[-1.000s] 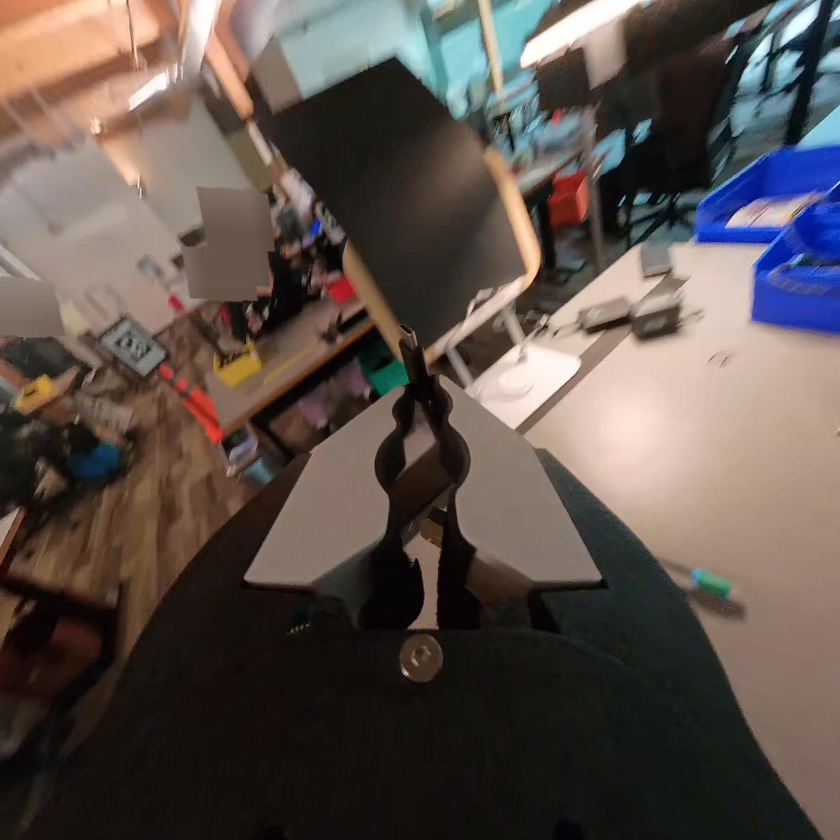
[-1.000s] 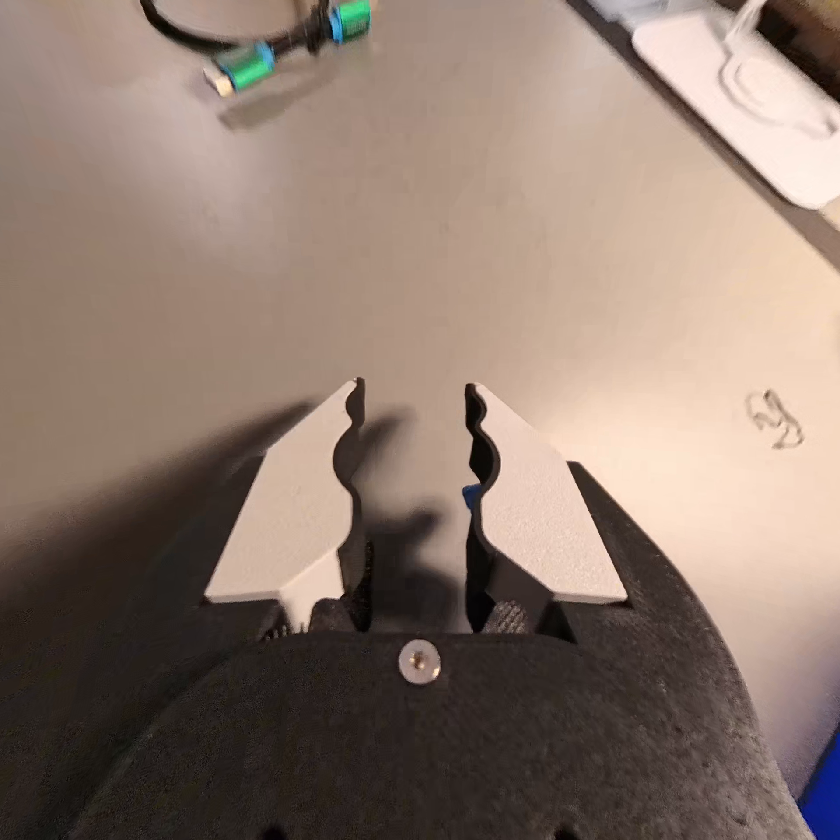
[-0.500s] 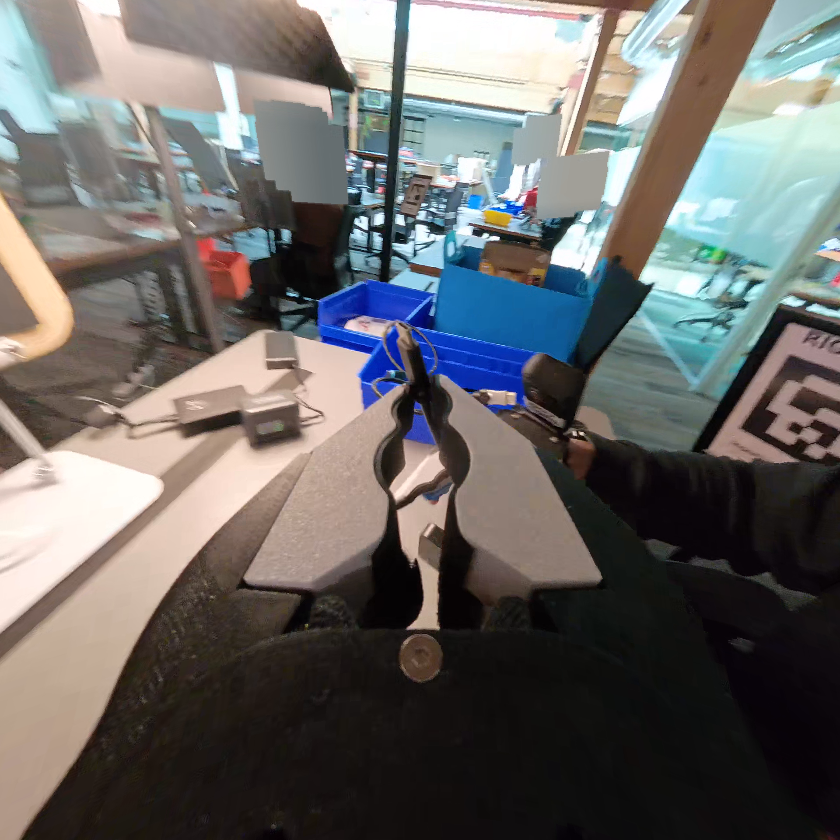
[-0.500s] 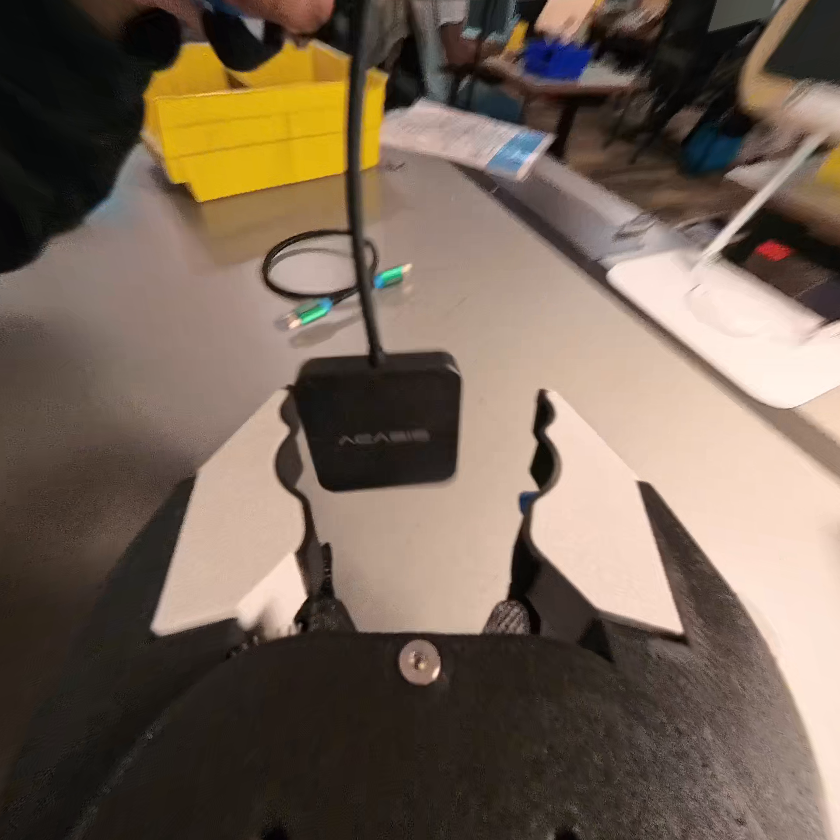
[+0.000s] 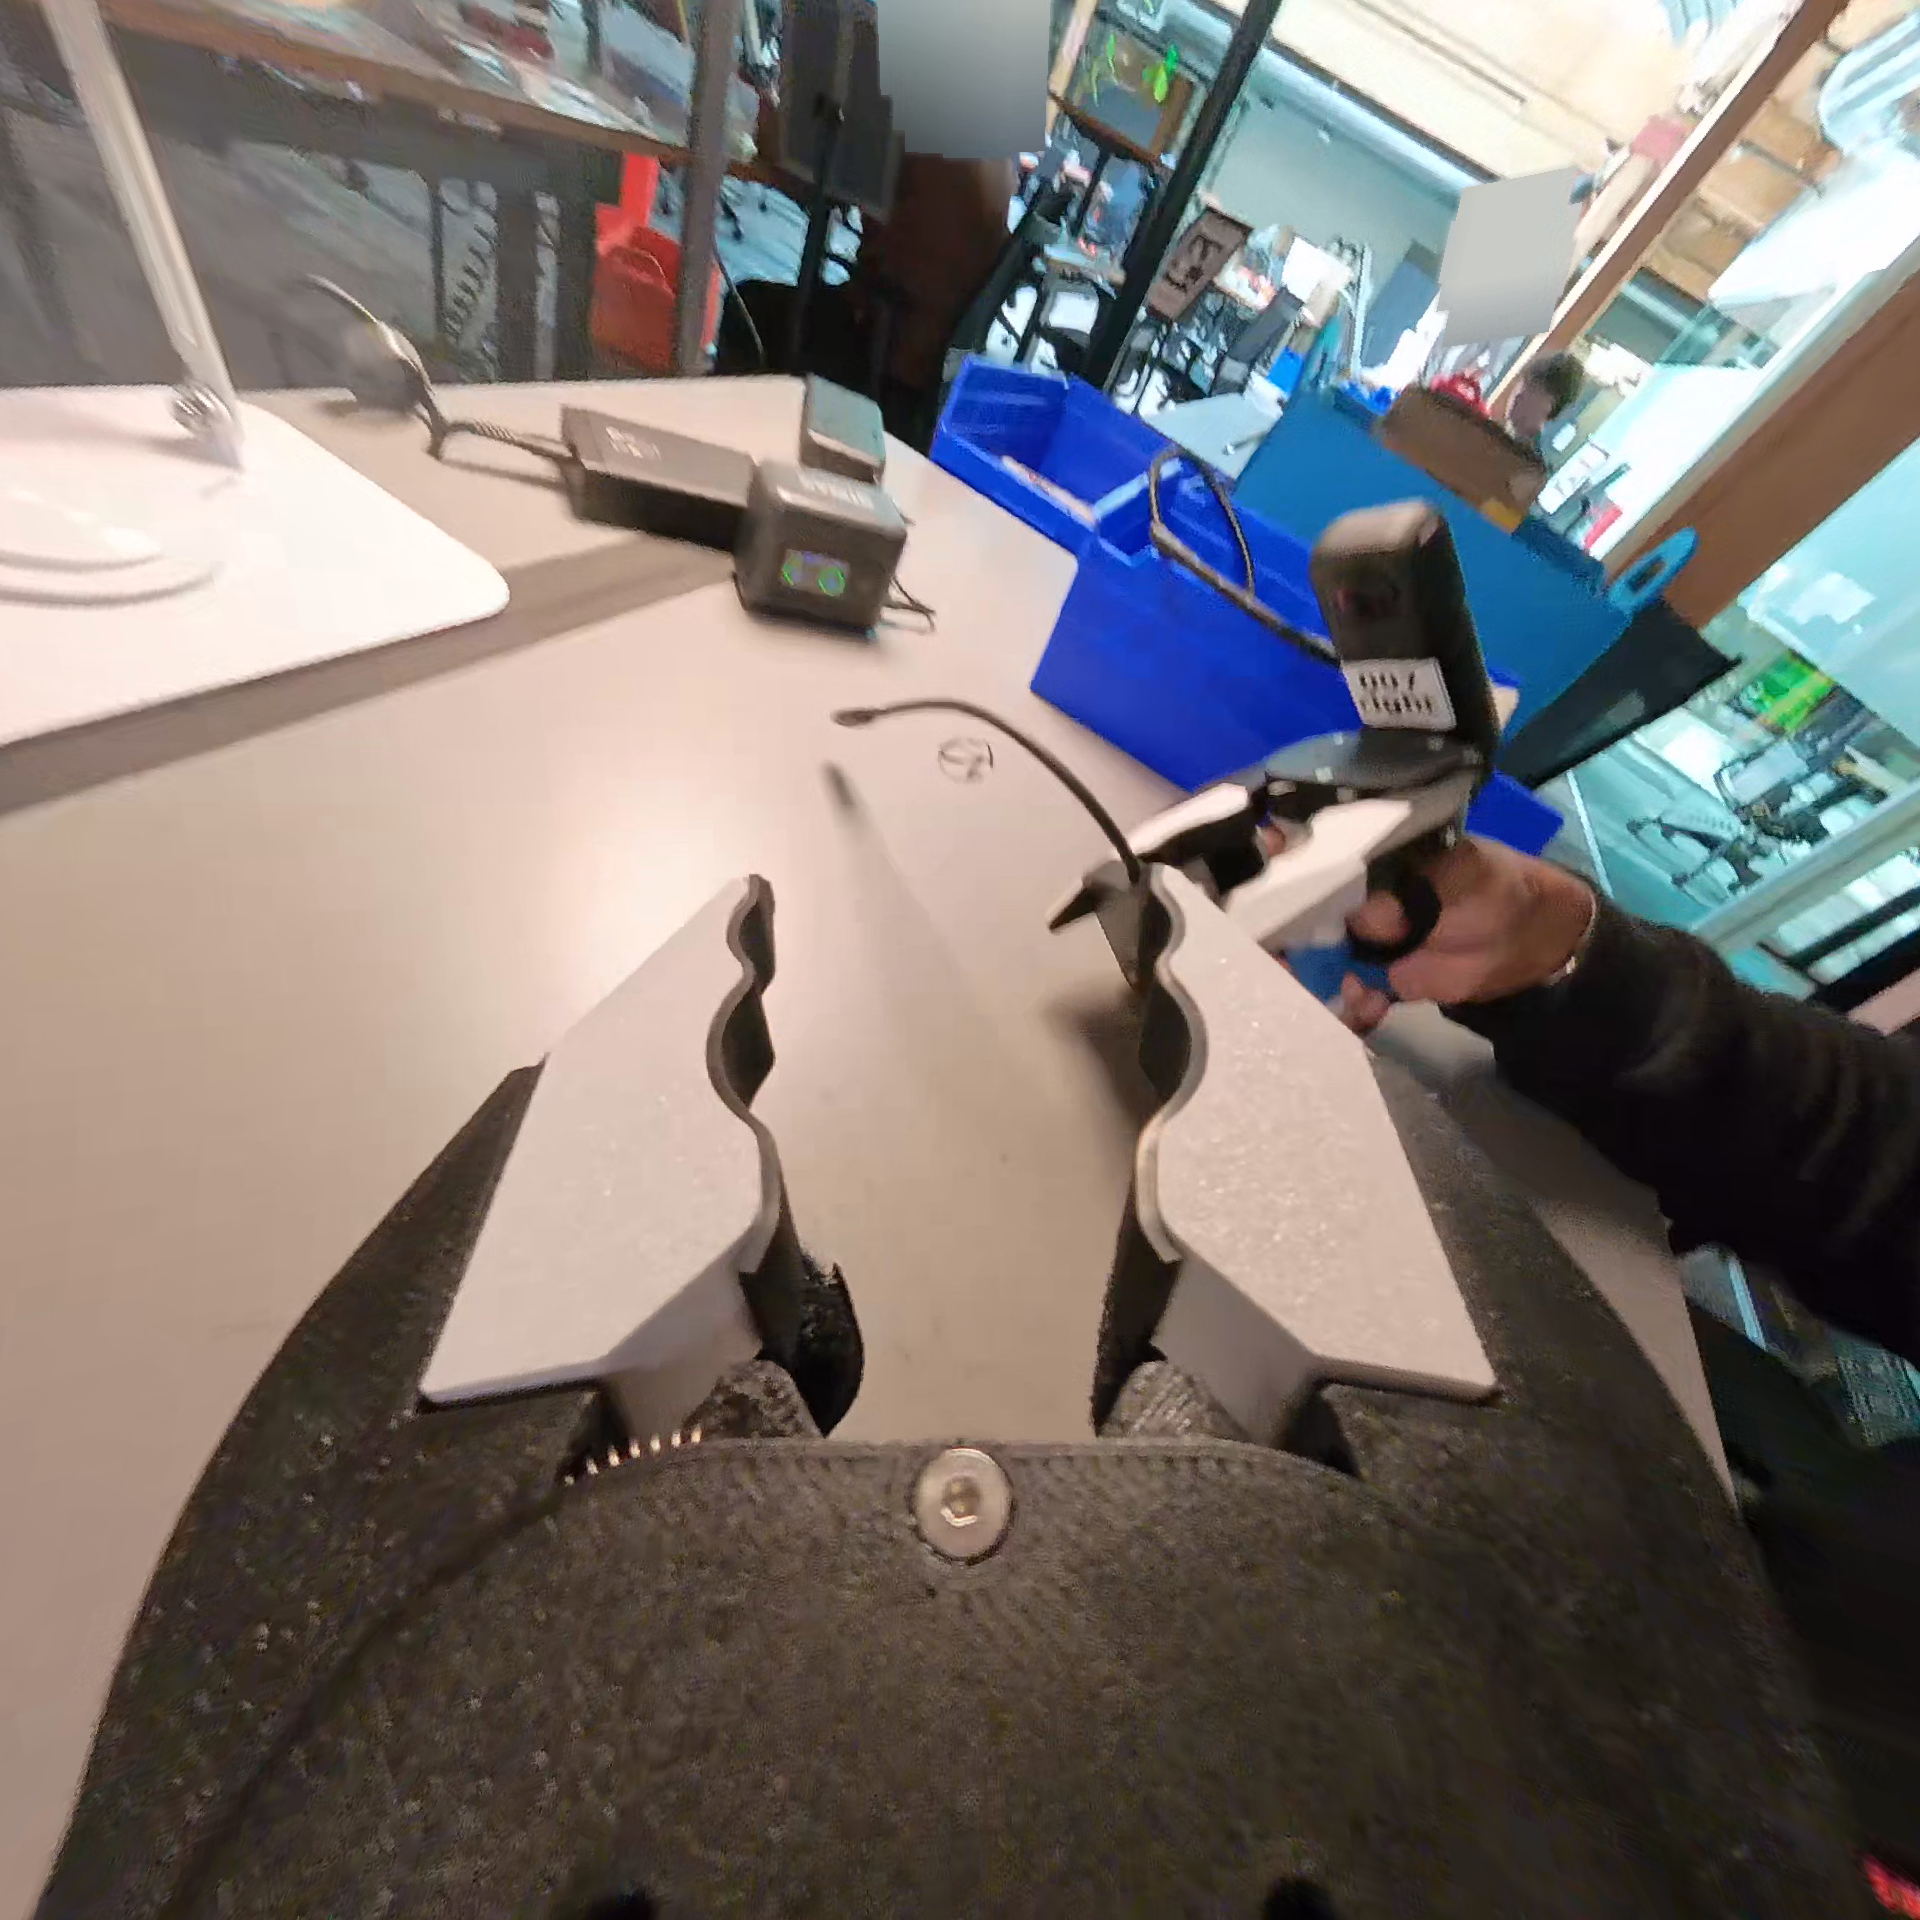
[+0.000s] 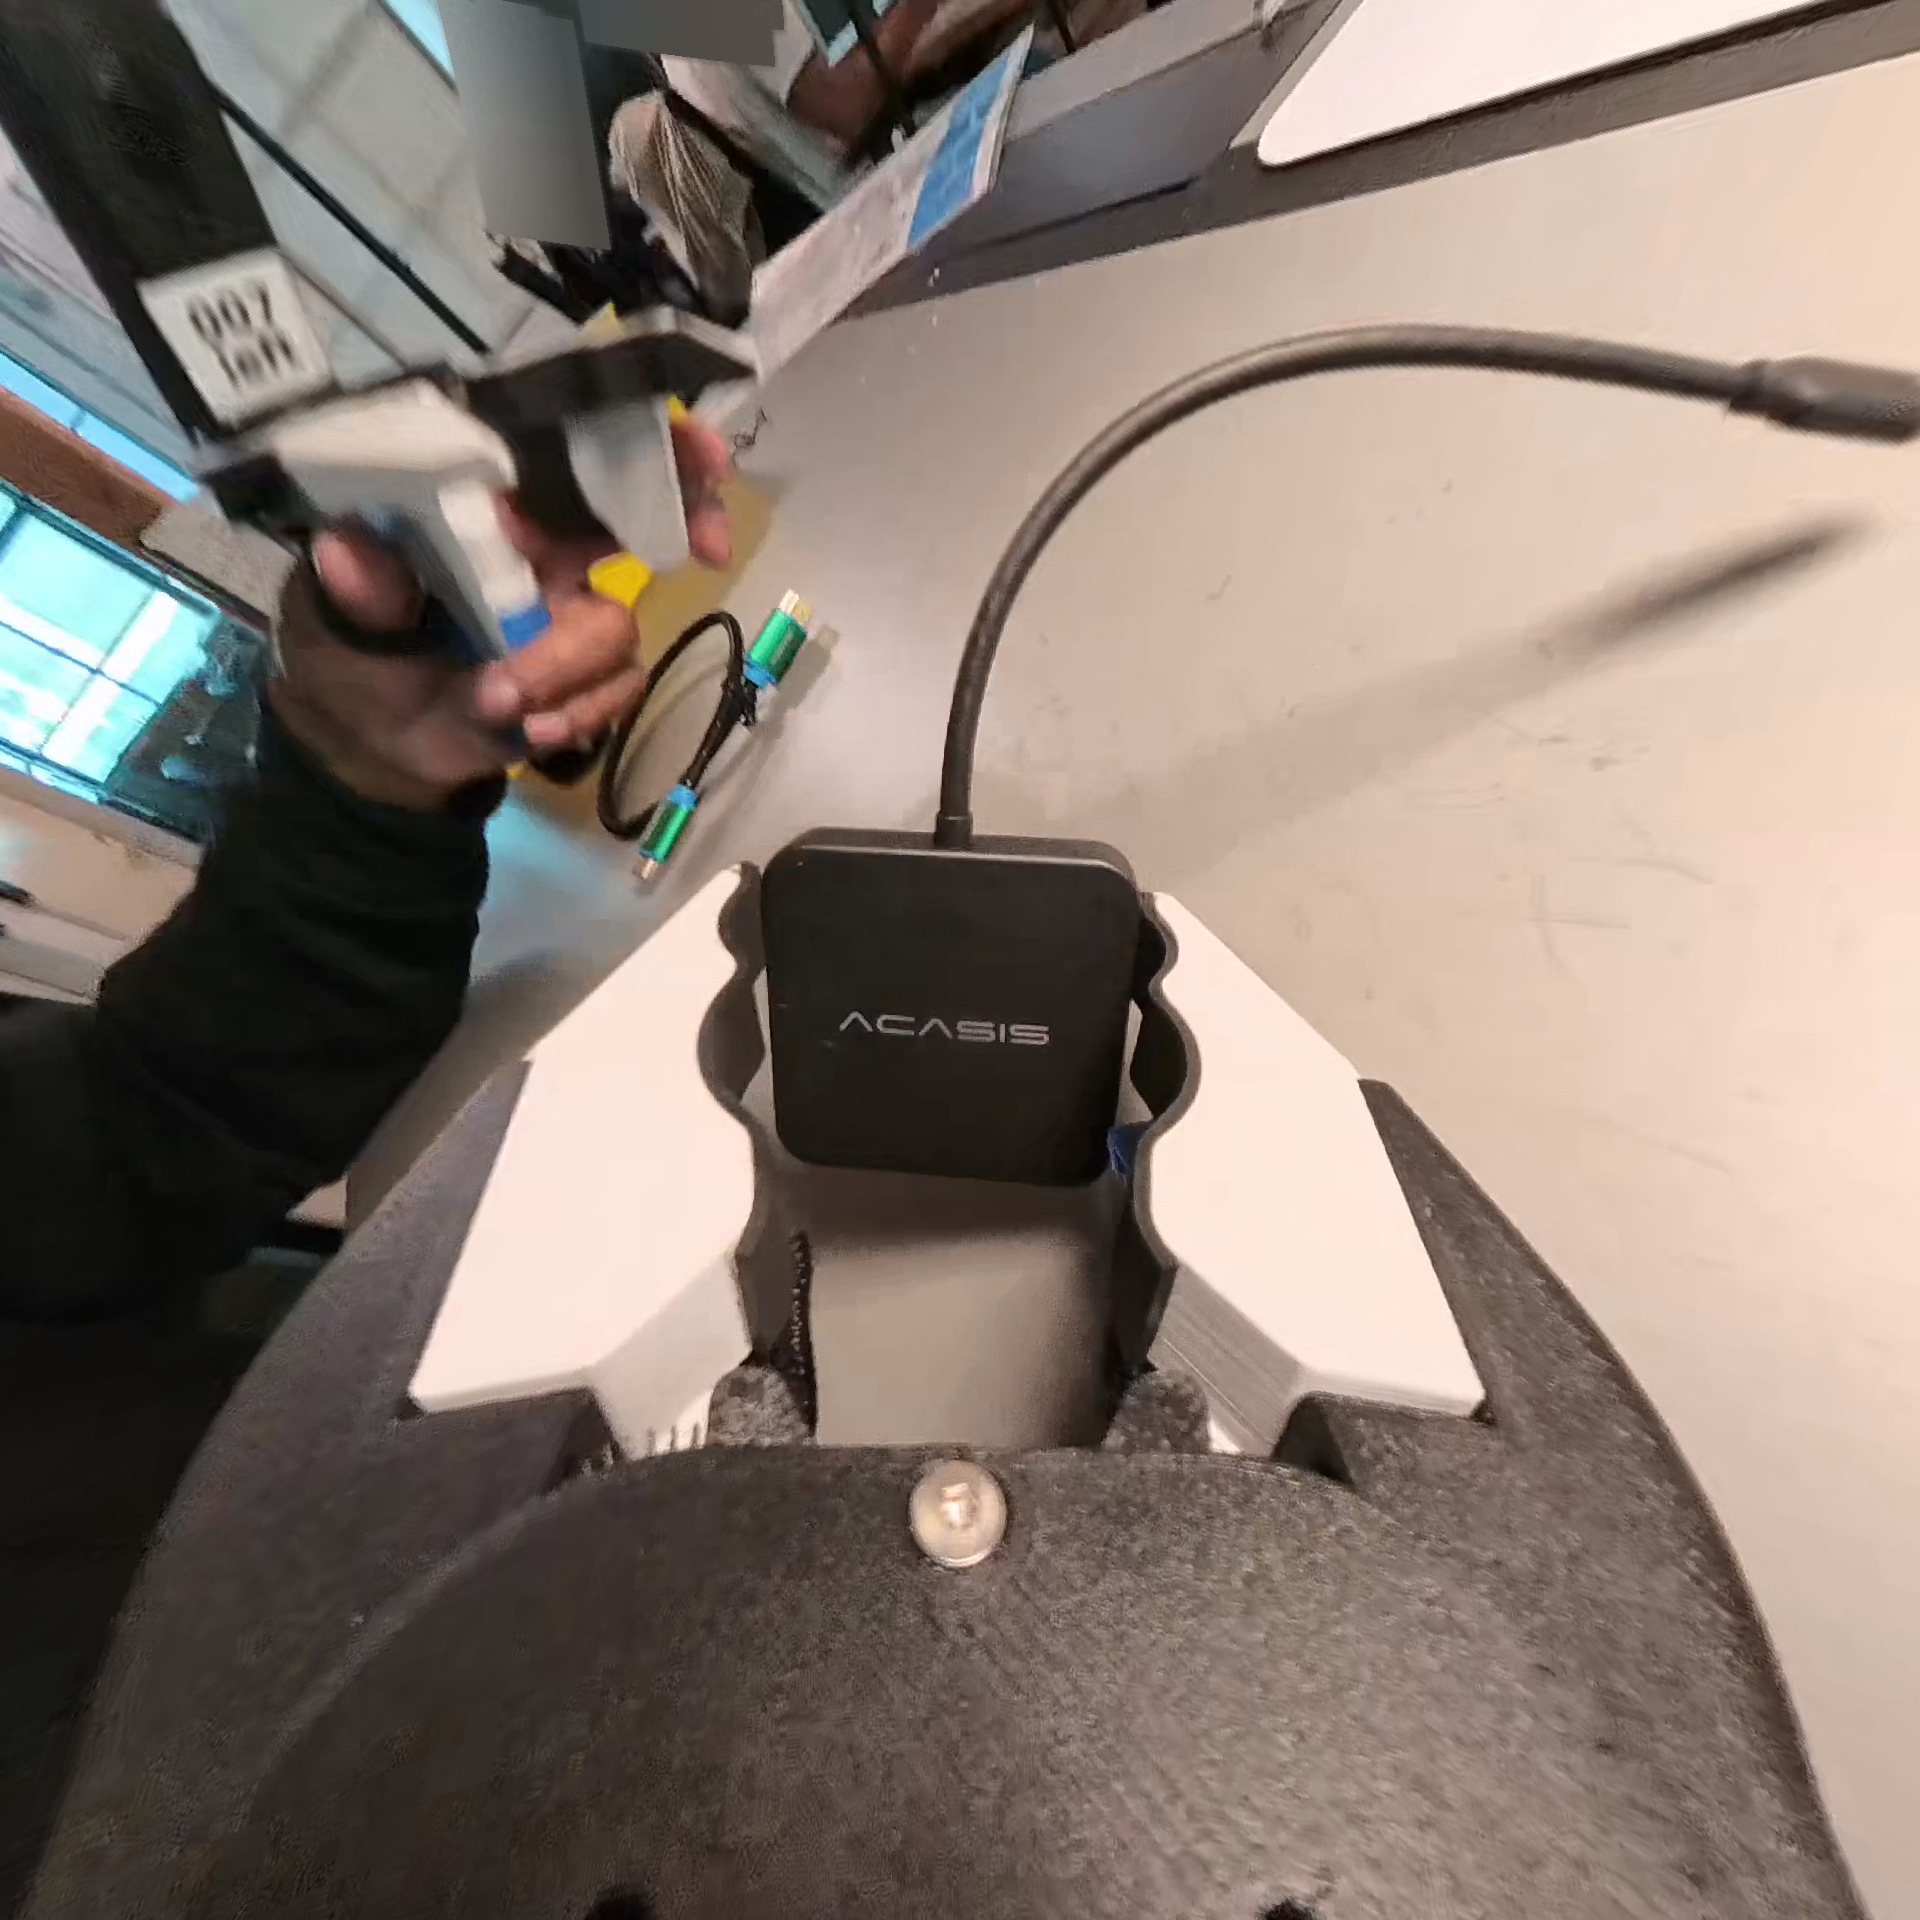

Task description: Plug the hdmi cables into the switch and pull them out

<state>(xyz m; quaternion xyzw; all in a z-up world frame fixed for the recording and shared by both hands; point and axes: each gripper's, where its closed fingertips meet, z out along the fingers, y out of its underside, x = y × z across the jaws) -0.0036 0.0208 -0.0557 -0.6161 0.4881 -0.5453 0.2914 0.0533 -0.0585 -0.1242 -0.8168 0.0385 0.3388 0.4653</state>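
A second ago the left tool (image 5: 951,940) was clamped on the plug end of the switch's black cable (image 6: 1049,540) and raised toward the room; now its fingers stand wide apart with nothing between them, above the grey surface (image 5: 416,831). The right tool (image 6: 945,914), which was parted and empty over the surface, now grips the black square switch (image 6: 945,1008) by its two sides. The cable's plug arches free in the air.
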